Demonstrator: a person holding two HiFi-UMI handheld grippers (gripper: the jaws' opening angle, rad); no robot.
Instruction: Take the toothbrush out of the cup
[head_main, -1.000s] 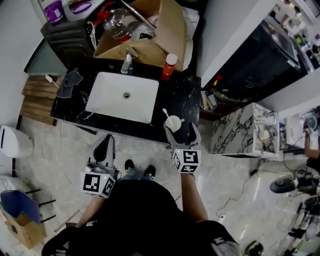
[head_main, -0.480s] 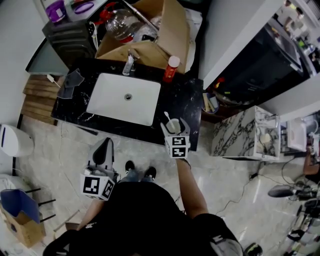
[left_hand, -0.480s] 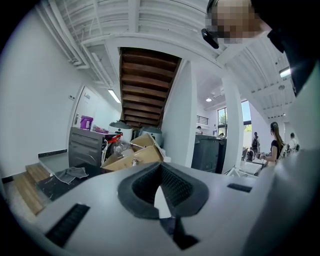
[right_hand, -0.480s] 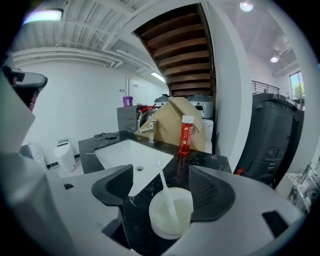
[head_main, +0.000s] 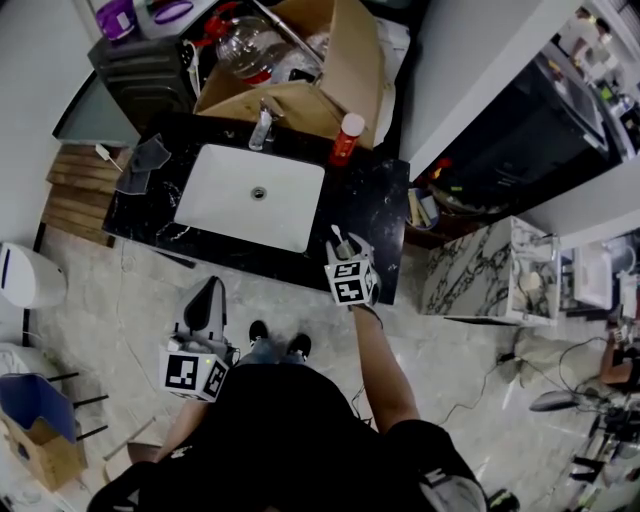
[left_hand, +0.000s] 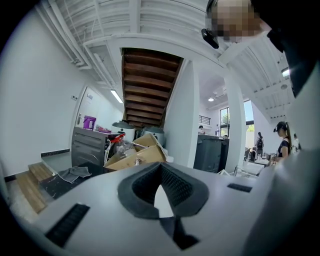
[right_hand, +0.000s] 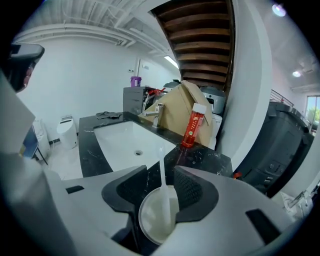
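A white cup (right_hand: 156, 222) stands on the black counter (head_main: 385, 205) near its front right corner, with a white toothbrush (right_hand: 162, 182) upright in it. My right gripper (right_hand: 160, 169) tilts down over the cup, its jaws closing on either side of the toothbrush handle, with a small gap still showing at each pad. From the head view only the brush head (head_main: 335, 232) pokes out beyond the right gripper (head_main: 346, 252); the cup is hidden beneath it. My left gripper (head_main: 207, 300) hangs shut and empty in front of the counter, away from the cup.
A white sink basin (head_main: 250, 195) with a faucet (head_main: 262, 128) lies left of the cup. A red bottle (right_hand: 193, 125) stands behind it, next to a cardboard box (head_main: 300, 70). A grey cloth (head_main: 140, 165) lies at the counter's left end. A wall rises to the right.
My right gripper has moved forward and down over the cup, and its jaws have narrowed around the toothbrush. The left gripper has stayed where it was.
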